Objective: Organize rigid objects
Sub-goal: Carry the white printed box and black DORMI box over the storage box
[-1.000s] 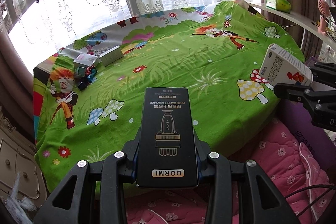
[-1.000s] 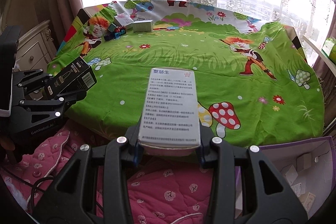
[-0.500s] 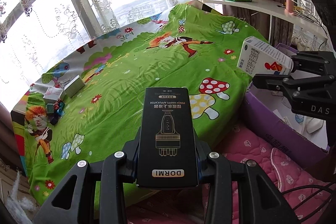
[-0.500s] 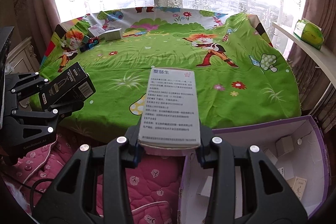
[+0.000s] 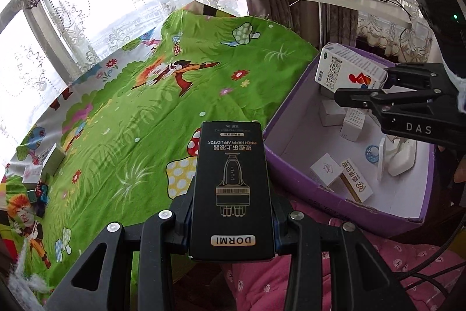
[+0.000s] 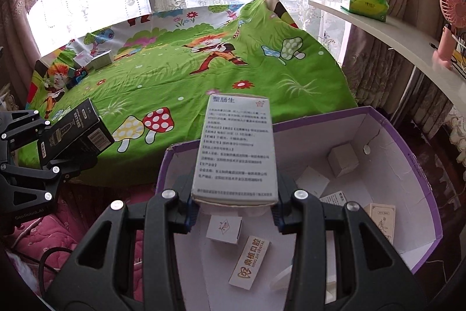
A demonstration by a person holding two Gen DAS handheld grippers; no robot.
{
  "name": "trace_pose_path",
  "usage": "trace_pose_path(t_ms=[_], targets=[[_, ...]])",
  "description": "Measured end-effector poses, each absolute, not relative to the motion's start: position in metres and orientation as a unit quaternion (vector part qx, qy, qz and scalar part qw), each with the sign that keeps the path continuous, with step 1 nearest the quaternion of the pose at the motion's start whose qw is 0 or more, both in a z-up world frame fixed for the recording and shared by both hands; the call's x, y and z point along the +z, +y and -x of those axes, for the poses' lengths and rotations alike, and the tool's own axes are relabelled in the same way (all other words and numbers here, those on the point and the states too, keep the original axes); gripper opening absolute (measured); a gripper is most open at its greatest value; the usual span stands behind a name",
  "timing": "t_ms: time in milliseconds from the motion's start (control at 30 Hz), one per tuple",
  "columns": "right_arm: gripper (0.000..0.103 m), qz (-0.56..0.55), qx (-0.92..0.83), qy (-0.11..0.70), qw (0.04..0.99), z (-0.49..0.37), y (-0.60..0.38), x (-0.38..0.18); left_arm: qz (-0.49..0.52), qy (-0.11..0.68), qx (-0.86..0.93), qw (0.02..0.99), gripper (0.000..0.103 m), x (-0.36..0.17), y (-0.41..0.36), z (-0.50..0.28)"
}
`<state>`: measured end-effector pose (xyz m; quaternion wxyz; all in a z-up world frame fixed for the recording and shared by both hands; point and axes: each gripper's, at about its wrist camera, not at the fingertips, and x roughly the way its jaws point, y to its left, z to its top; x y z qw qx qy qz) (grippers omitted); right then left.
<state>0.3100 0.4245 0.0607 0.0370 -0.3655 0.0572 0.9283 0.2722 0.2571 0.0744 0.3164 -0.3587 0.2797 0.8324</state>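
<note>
Both claws are loaded: my left claw grips the black box, my right claw suspends the white box above the purple bin, several boxes binned, others remaining upper left.

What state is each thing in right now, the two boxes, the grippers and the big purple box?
Black DORMI carton: clamped in left hand-held gripper.
White medicine carton with printed text: clamped in right hand-held gripper, above the box.
Purple cardboard storage box: open, several small cartons inside.
</note>
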Motion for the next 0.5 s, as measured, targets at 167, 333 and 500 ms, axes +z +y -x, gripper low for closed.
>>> trace_pose_path(t_ms=[167, 333, 500], targets=[[0.044, 0.365, 0.926, 0.074, 0.068, -0.322, 0.452, 0.059, 0.348, 0.298, 0.821, 0.342, 0.040, 0.075, 0.284, -0.283], [0.044, 0.362, 0.924, 0.084, 0.089, -0.332, 0.469, 0.058, 0.341, 0.316, 0.807, 0.366, 0.040, 0.075, 0.311, -0.292], [0.044, 0.361, 0.921, 0.084, 0.123, -0.343, 0.491, 0.057, 0.338, 0.317, 0.792, 0.398, 0.040, 0.076, 0.344, -0.302]])
